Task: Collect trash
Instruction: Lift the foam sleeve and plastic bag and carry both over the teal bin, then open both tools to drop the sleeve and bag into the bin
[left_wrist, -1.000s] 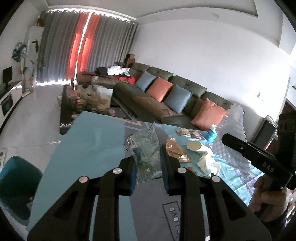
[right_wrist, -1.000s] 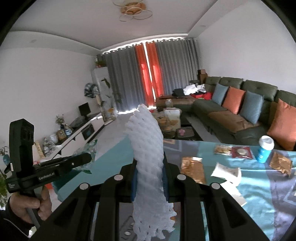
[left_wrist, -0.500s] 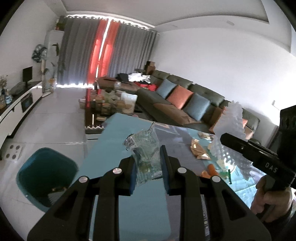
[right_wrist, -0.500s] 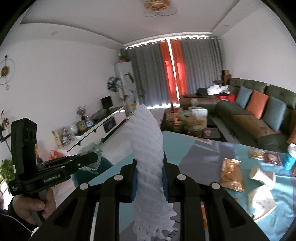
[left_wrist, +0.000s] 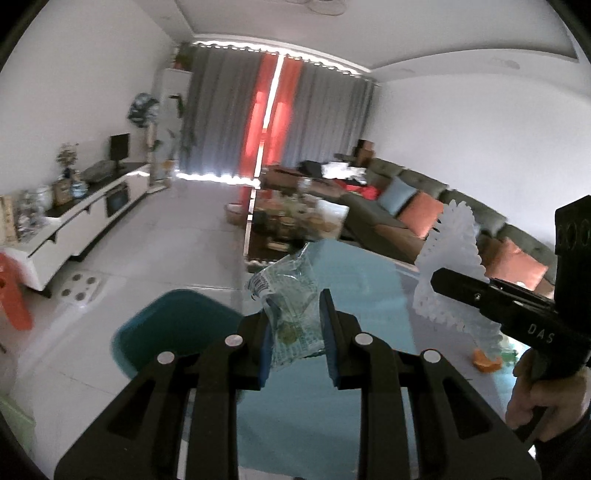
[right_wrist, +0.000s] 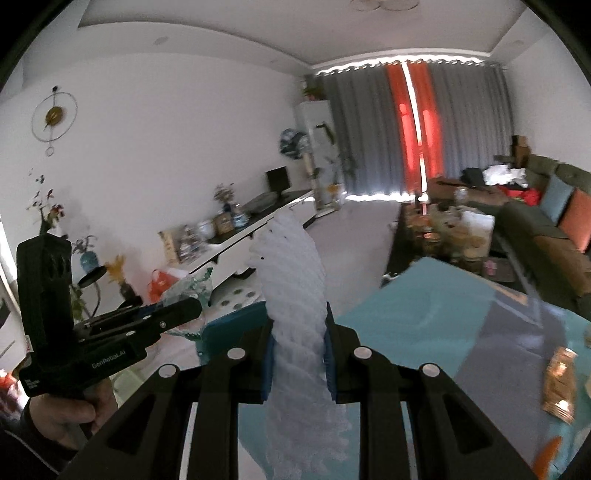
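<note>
My left gripper is shut on a clear, crumpled plastic wrapper with green print, held in the air over the near left edge of the teal table. A white foam fruit net stands up between the pads of my right gripper, which is shut on it. In the left wrist view the right gripper shows at the right with the foam net in it. In the right wrist view the left gripper shows at the left with the wrapper. A teal bin stands on the floor below and left of the wrapper.
On the table to the right lie a shiny gold wrapper and orange scraps. A cluttered coffee table and a green sofa fill the room beyond. A white TV cabinet runs along the left wall. A hand grips the right tool.
Both grippers have swung left, off the middle of the table toward its left edge. The teal bin on the floor has come into view. Each keeps hold of its piece of trash.
</note>
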